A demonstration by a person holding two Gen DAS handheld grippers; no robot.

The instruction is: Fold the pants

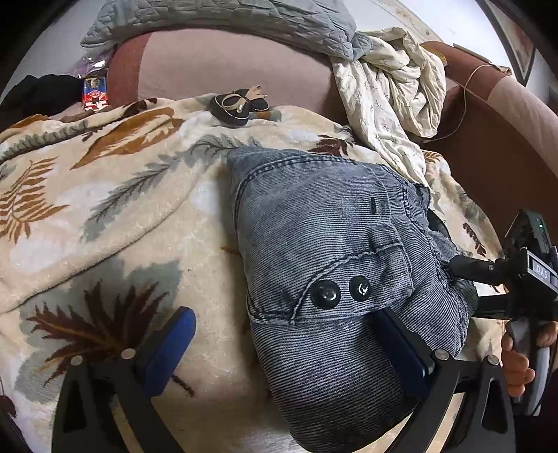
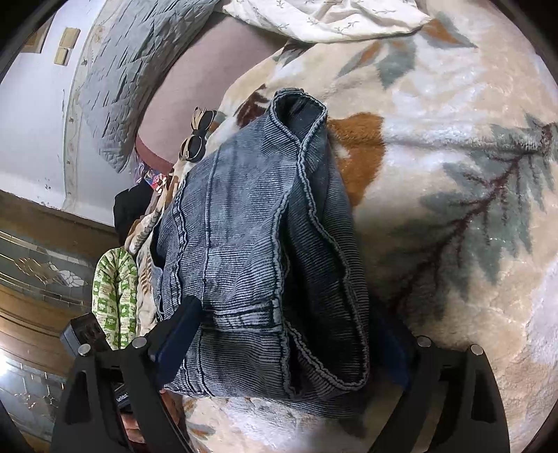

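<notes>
The grey-blue denim pants (image 1: 324, 251) lie folded into a compact bundle on the leaf-patterned blanket (image 1: 104, 216), two black buttons facing up. My left gripper (image 1: 286, 352) is open, its jaws wide apart; the pants lie between them, the right finger (image 1: 404, 348) against the denim and the left finger (image 1: 171, 348) apart on the blanket. My right gripper (image 2: 279, 352) straddles the pants (image 2: 251, 244) at their near end; both blue pads touch the denim, and I cannot tell whether it grips. The right gripper also shows in the left wrist view (image 1: 523, 275) beside the bundle.
A small pair of dark shoes (image 1: 240, 102) sits at the blanket's far edge. A cream floral cloth (image 1: 394, 87) and a grey quilt (image 1: 223, 17) are heaped on the brown sofa back (image 1: 226, 66). A green patterned cloth (image 2: 117, 296) hangs off the edge.
</notes>
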